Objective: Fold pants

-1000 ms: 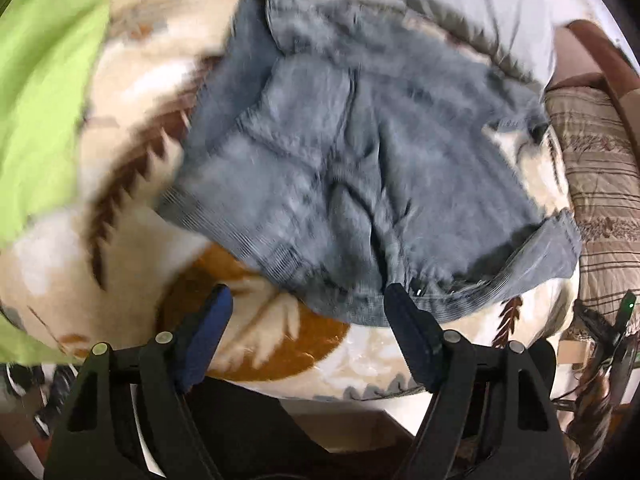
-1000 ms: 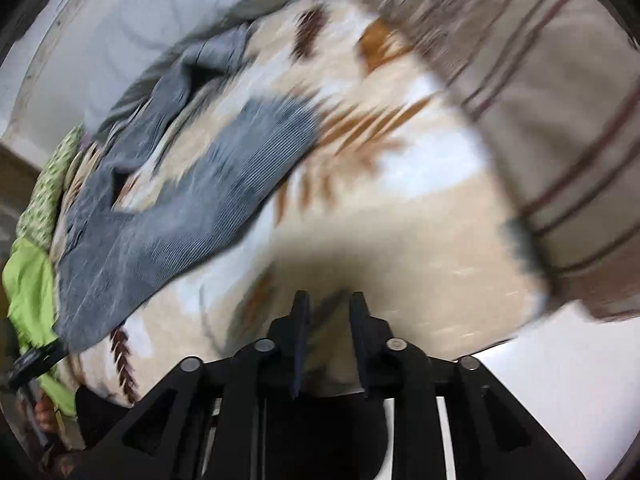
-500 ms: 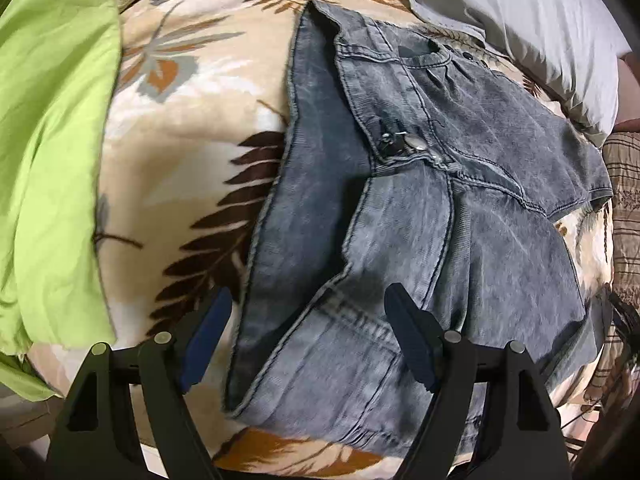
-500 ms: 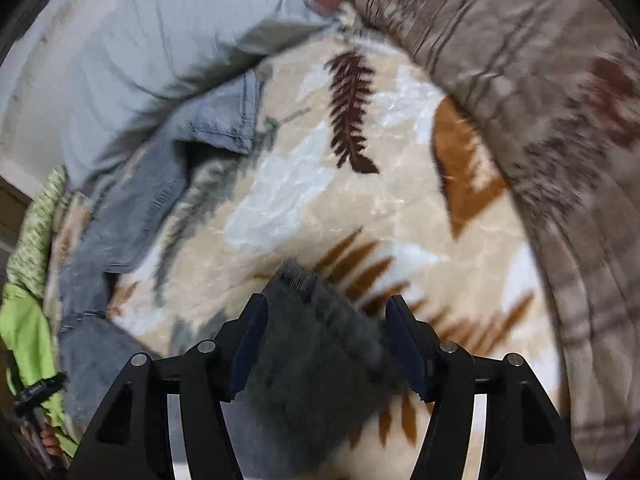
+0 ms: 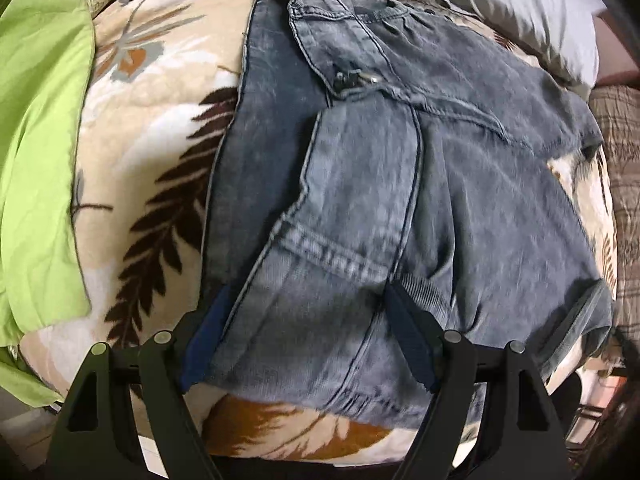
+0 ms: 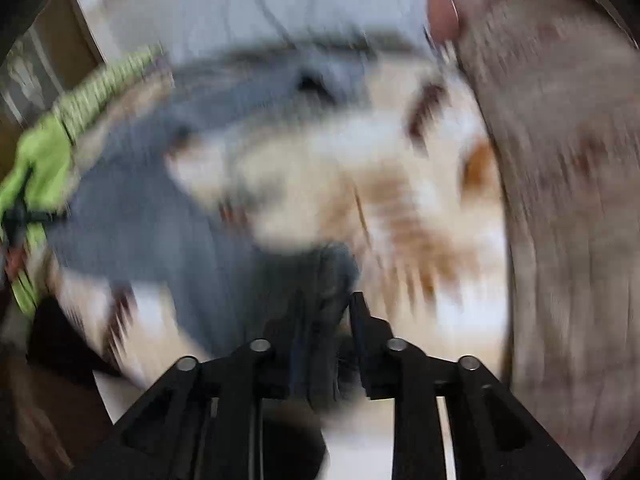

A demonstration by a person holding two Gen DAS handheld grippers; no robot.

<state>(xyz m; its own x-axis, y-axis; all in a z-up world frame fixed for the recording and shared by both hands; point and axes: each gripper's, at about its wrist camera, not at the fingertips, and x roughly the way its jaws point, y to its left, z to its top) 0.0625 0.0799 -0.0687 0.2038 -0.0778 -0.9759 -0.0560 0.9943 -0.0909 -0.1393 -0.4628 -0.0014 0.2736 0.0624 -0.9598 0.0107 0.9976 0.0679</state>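
- The left tool (image 5: 308, 336) stands wide open, its two blue-padded fingers (image 5: 412, 344) straddling the near part of the faded grey-blue denim pants (image 5: 400, 184) and pinching nothing.
- The right tool (image 6: 326, 316) shows in a badly blurred view; its jaws sit close together with dark grey-blue cloth between them, so it looks clamped on an end of the pants, though the blur leaves some doubt.
- The pants lie partly folded on the cream fleece blanket with brown fern leaves (image 5: 160, 152) that covers the bed, waistband and zipper at the far side, a leg doubled over the seat.
- Denim like this should be fairly heavy and limp: it will drape and sag, not hold a shape, yet it grips itself and the fleece, so layers may drag.
- Best holds are probably the thick stitched seams, hem or waistband, where the cloth is firm and less likely to slip.
- A lime-green sheet (image 5: 36, 120) lies left of the pants, a pale grey pillow (image 5: 520, 12) beyond them.
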